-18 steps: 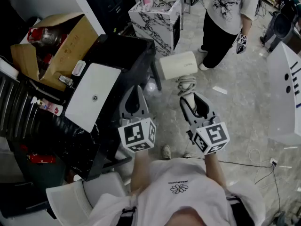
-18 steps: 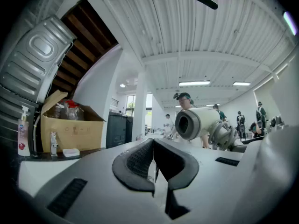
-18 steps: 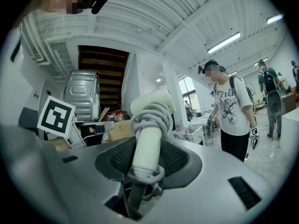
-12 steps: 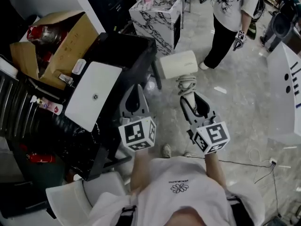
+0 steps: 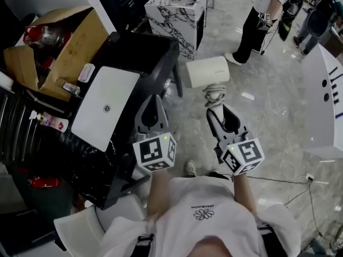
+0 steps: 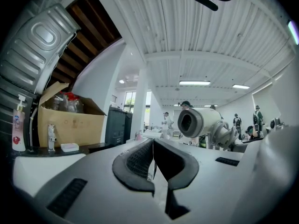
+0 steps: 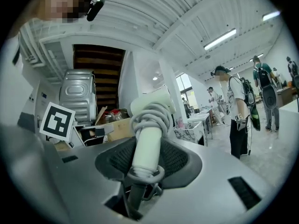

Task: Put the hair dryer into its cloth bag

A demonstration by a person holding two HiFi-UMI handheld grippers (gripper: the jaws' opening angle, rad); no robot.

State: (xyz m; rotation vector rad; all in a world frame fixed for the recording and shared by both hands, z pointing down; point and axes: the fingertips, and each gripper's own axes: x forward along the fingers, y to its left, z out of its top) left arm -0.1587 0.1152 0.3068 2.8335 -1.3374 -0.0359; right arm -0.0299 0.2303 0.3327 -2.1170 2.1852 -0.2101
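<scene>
Black tabletop [image 5: 147, 50] spreads out at the person's 10 o'clock, with a cardboard box [image 5: 75, 42] at its far end and a closed white laptop [image 5: 104, 108] nearer. The white hair dryer [image 5: 208, 71] is up in the air over the floor, off the tabletop's 3 o'clock edge, its cord [image 5: 213, 95] wound round the handle. The right claw [image 5: 221, 112] clamps that handle, barrel at its 12 o'clock. The left claw [image 5: 154, 99], at its 9 o'clock, is closed tight on nothing.
</scene>
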